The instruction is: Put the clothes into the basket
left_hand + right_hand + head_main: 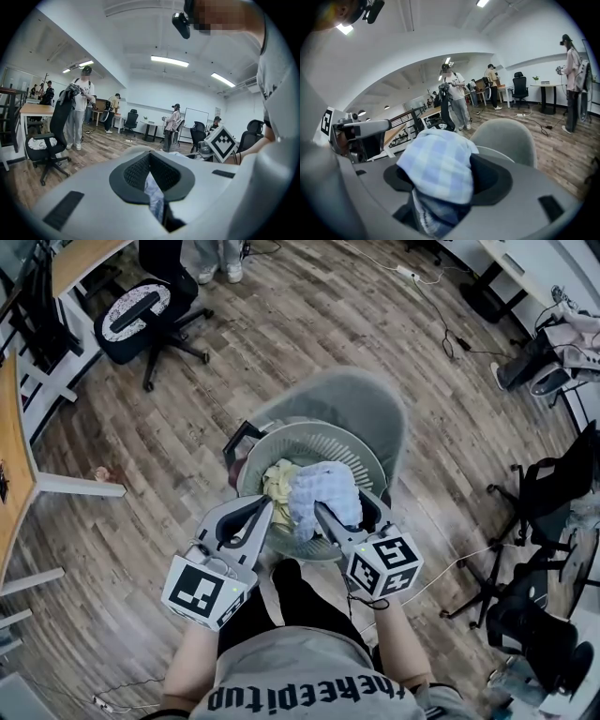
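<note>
A pale round basket [319, 442] stands on a grey chair [366, 399]. A yellow cloth [278, 482] and a light blue plaid cloth [323, 488] lie in it. My right gripper [345, 505] reaches over the near rim. Its jaws stand wide apart around the plaid cloth [438, 161], which bulges up between them and drapes over one pad. My left gripper [267, 507] points at the basket from the left with its tips together. In the left gripper view a strip of pale plaid cloth [154, 192] fills the narrow slit between its pads.
A black office chair [150, 310] stands at the far left beside a wooden desk [9, 456]. More dark chairs [544, 502] and floor cables [441, 306] lie to the right. Several people [79, 108] stand about the room.
</note>
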